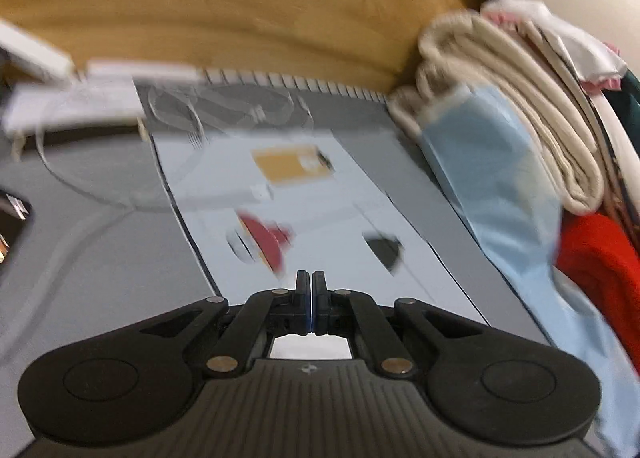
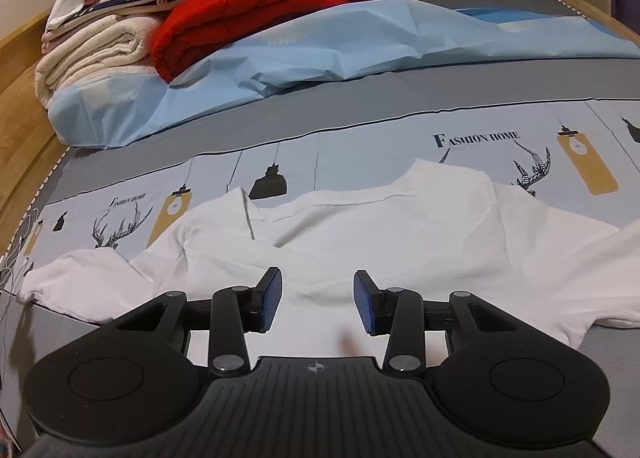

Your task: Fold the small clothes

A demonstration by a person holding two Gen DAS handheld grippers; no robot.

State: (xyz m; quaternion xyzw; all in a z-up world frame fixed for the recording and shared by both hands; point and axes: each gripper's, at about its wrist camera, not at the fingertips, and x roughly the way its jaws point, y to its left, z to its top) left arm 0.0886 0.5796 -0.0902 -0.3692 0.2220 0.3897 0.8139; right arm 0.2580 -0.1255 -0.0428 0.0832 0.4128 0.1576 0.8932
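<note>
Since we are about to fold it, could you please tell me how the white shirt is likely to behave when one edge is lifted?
The white shirt lies wrinkled and flat on the bedsheet, so it probably drapes limply. It looks thin, so likely light, and may drag folds along.

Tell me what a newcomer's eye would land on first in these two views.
The bright red blanket, folded on the stack of linens at the far left of the bed, grabs attention first. Next comes the white T-shirt, spread rumpled on the printed sheet right in front of the right gripper, whose blue-padded jaws stand apart above it. In the left wrist view everything is smeared by motion blur, with the left gripper shut and empty.
</note>
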